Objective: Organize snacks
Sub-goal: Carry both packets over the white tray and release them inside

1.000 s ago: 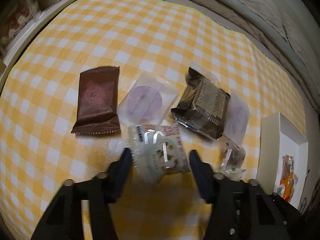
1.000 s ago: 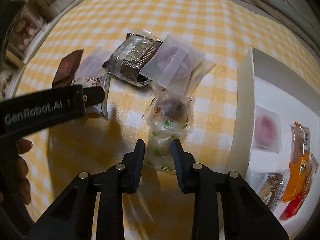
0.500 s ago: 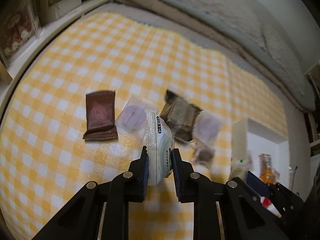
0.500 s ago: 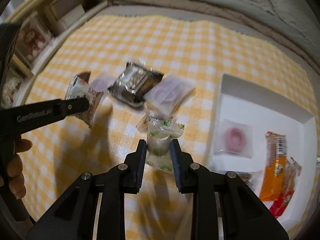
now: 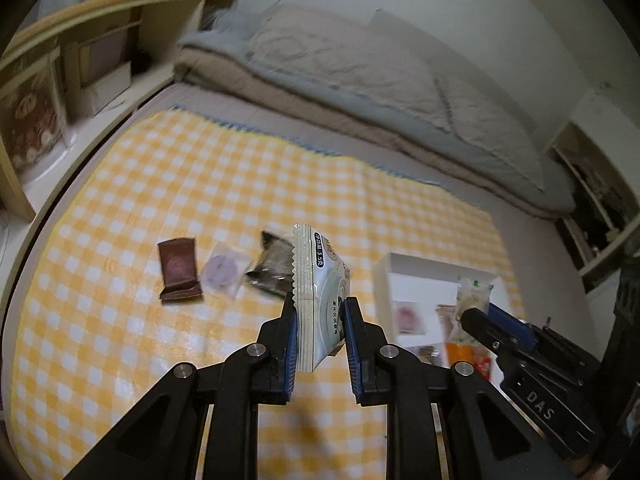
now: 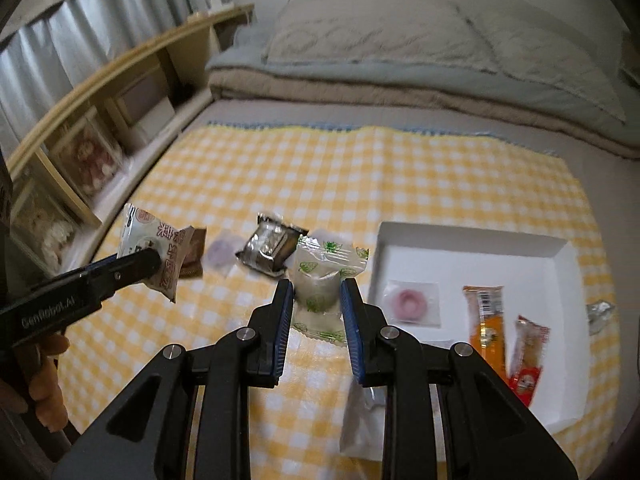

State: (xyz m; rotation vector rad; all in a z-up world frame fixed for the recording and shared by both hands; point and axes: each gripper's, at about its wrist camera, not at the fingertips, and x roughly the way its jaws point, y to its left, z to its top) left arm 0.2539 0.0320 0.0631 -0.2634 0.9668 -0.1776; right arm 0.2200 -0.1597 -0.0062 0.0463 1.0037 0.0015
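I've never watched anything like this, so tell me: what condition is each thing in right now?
Left tongs: shut on the white snack packet, lifted.
Right tongs: shut on the green-leaf packet, lifted.
White tray: open, holding several snacks.
Brown packet: sealed, flat on the cloth.
Purple-disc packet: flat on the cloth.
Dark foil packet: on the cloth.

Two raised wrist views facing bedward, sharing checkered cloth and tray.

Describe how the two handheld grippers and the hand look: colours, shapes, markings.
Both are black with angular cut-out linkages, silver pivot pins and blue-padded jaws. The left gripper reads "GenRobot.AI" in grey; the right gripper reads "DAS". A bare hand grips the left one; no sleeve or cables are visible.
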